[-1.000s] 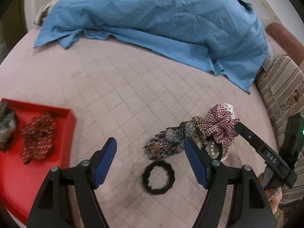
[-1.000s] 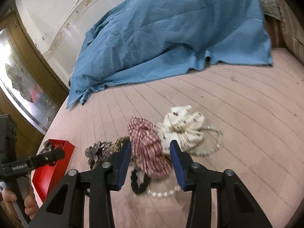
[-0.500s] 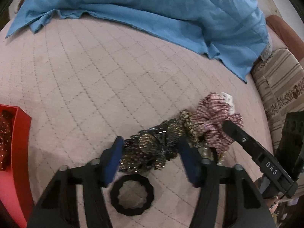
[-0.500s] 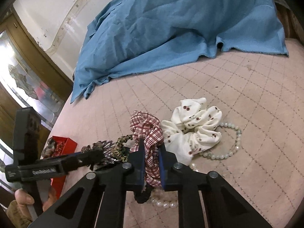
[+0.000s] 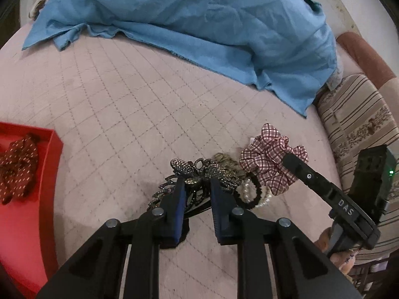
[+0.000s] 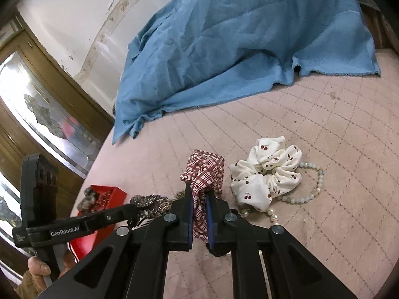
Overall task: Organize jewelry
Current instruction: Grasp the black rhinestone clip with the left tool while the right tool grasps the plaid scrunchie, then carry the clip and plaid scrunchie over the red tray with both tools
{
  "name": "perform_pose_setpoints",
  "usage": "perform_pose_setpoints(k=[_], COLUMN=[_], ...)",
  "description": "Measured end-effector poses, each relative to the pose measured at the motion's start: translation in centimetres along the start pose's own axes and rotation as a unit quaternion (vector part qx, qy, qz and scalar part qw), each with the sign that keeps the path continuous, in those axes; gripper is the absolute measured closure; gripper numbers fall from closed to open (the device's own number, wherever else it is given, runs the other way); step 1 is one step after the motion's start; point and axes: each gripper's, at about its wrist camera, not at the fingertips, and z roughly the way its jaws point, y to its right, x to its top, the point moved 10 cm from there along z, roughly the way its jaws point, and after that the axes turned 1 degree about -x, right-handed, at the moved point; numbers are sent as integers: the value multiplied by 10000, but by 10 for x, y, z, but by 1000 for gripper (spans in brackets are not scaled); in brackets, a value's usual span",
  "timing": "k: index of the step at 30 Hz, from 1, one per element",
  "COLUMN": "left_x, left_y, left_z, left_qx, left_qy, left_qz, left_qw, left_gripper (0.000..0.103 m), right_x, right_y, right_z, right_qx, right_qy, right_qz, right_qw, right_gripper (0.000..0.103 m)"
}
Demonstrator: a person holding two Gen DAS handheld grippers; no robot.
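My left gripper (image 5: 198,191) sits over a dark rhinestone butterfly hair clip (image 5: 192,172) on the pink quilted bed. Its jaws are closing, and the blue pads press the clip's body between them. My right gripper (image 6: 199,199) is shut on a red plaid scrunchie (image 6: 203,172), which stands bunched upright between its pads. In the left wrist view the same scrunchie (image 5: 266,157) shows with the right gripper's finger across it. A red tray (image 5: 37,199) lies at the left with a red dotted scrunchie (image 5: 17,167) in it.
A white cherry-print scrunchie (image 6: 266,179), a pale bead bracelet (image 6: 311,191), a pearl bracelet (image 5: 247,189) and a black hair tie (image 5: 256,199) lie beside the grippers. A blue cloth (image 5: 199,25) covers the far bed. A striped cushion (image 5: 356,124) borders the right edge.
The left gripper moved forward over the hair clip and its jaws narrowed around it. The right gripper shut on the plaid scrunchie, which now stands bunched up higher.
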Motion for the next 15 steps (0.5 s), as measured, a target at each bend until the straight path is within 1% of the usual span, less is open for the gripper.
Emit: perform_pose_setpoints(k=[5,8,10,12,15], left_x=[-2,-7,-12,-17,-27], left_y=[1,-1,-5,-12,-25], left_z=[-31,-51,-65,-81,-102], left_qx=[-177,-159,-31,225,480], left_qy=[203,349,456,599,756], left_qz=[-118,-160,-118,-42,-10], left_qw=[9996,9991,9989,9979,9960], left_gripper=[84,85,85,84,84], right_x=[5,5,4,2,-1], right_y=[-4,-6,-7,-9,-11], right_z=[-14,-20,-22,-24,-25], right_qx=[405,482,469,478,467], right_qy=[66,96,106,101,81], right_qz=[313,371,351,347,311], right_qw=[9987,9981,9982,9982,9984], right_gripper=[94,94,94,94,94])
